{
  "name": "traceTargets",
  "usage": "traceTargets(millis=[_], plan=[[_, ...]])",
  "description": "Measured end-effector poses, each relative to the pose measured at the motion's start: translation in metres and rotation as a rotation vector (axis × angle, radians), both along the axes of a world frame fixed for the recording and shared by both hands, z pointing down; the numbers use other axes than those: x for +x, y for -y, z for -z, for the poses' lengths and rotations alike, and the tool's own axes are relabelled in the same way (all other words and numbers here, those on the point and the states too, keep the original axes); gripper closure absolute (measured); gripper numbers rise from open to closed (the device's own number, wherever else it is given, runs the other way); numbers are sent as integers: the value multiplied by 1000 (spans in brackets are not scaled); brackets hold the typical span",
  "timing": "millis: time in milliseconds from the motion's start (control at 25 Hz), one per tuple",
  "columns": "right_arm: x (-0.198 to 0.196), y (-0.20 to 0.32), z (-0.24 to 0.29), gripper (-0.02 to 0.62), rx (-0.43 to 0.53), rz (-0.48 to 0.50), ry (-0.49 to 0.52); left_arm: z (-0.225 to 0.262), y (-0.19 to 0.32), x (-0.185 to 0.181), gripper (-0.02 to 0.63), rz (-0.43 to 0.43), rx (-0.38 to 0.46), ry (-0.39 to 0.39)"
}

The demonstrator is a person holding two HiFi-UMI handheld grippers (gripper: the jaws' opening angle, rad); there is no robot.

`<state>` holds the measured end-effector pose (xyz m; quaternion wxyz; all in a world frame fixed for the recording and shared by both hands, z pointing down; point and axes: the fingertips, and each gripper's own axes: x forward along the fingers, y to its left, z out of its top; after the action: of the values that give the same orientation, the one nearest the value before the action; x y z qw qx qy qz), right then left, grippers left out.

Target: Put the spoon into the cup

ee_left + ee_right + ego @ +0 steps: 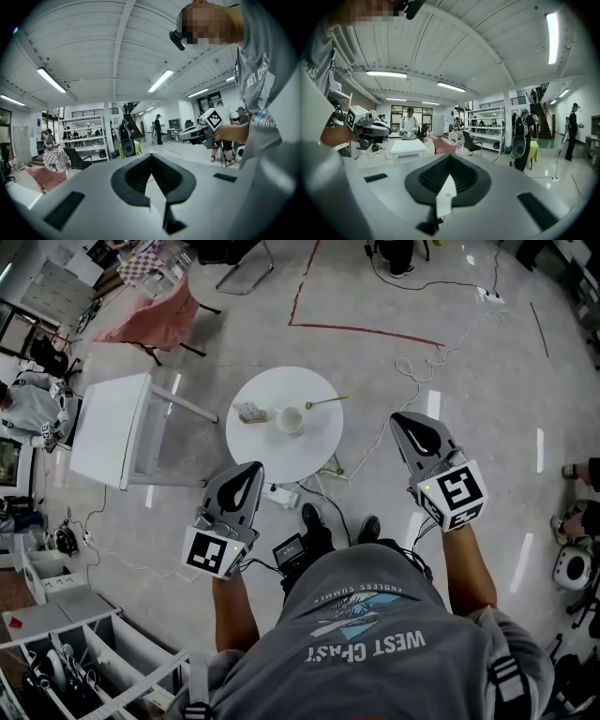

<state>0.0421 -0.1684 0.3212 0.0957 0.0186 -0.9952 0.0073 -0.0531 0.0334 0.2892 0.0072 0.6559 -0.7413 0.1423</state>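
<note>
The person stands over a small round white table point(281, 454), a gripper in each hand, both held short of it and above the floor. The left gripper point(249, 470) points toward the table's near-left edge. In the left gripper view its dark ribbed pads meet at the tip with nothing between them. The right gripper point(401, 420) hangs to the right of the table, well apart from it. Its jaws are likewise closed together and empty, and only a thin wedge of the white tabletop shows through below the tips in the right gripper view.

On the table a white cup point(290, 419) stands upright near the middle. The spoon point(325, 403) lies flat on the tabletop to the cup's right — near the cup but not touching it, its slim greenish-gold handle running out toward the table's right edge. A small boxy object point(250, 412) sits just left of the cup; what it is cannot be made out.

A white rectangular table point(108, 432) stands to the left of the round one. On the floor a white power strip point(279, 495) lies by the round table's near edge, with cables trailing from it, and a red tape line point(361, 331) runs across the floor beyond.
</note>
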Motion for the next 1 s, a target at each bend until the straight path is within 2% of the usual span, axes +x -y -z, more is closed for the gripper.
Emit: traceTargets(millis=[480,720,840,1000], plan=[[-15,0,1,594,18,-176,-30,-5,27,-52,602,-185,60,-15],[-43,-2,11,594,32,-240,-31,-10,34,-90,602,-244,63,-7],[-55,-5,11,594,34,-270,-36,-8,38,-104,603,-251,88,-53],[-64,-10,7,594,33,-297,-42,-10,37,-114,601,-279,104,-62]])
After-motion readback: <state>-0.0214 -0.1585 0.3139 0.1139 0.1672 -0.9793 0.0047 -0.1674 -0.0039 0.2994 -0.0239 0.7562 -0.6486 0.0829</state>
